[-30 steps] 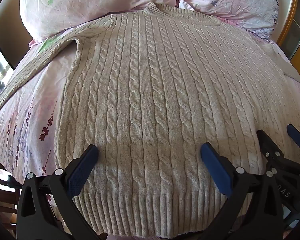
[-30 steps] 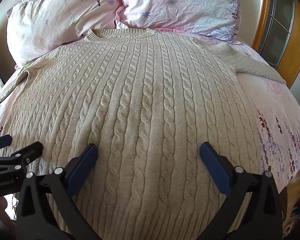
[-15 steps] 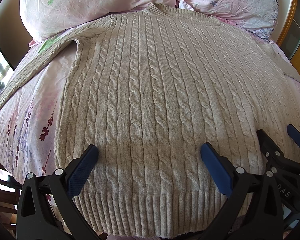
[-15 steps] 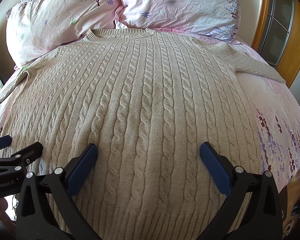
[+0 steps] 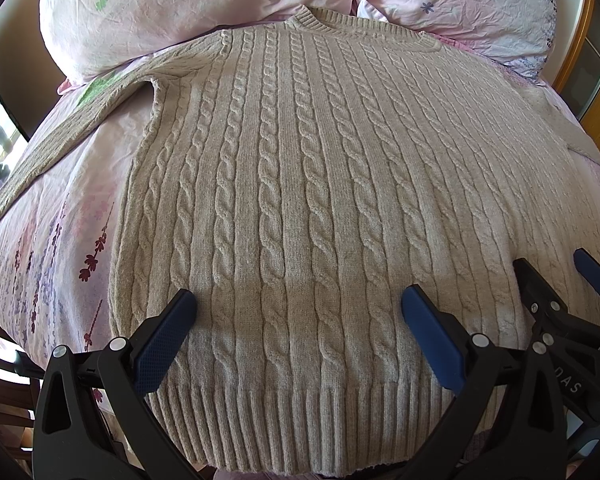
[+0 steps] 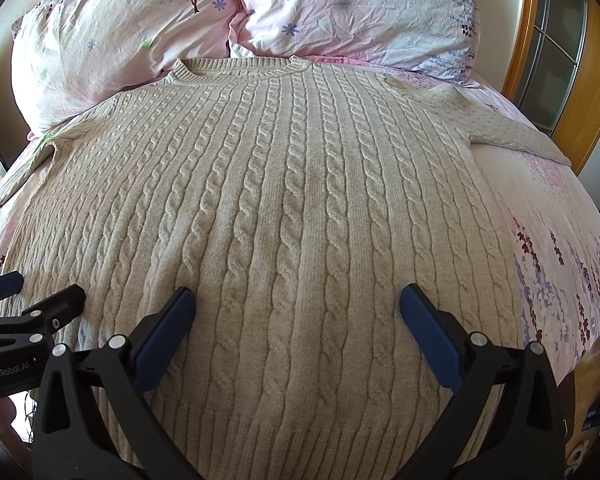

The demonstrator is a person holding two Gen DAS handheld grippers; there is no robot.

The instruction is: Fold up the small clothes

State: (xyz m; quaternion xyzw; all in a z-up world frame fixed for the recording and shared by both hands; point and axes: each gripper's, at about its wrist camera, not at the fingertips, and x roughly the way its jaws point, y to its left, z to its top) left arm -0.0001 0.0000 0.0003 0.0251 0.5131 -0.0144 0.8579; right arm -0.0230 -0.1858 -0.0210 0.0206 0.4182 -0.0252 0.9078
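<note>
A beige cable-knit sweater (image 5: pixel 300 200) lies flat on the floral bed sheet (image 5: pixel 60 240); left gripper (image 5: pixel 298 336) and right gripper (image 6: pixel 296 332) gape wide, holding nothing.

My left wrist view sits low and close over the sweater's (image 5: pixel 300 208) hem, facing 12 o'clock toward the pillows (image 5: pixel 188 8). My right wrist view does likewise, offset toward 3 o'clock. Both share the sweater's cabled front and the pillows.
</note>
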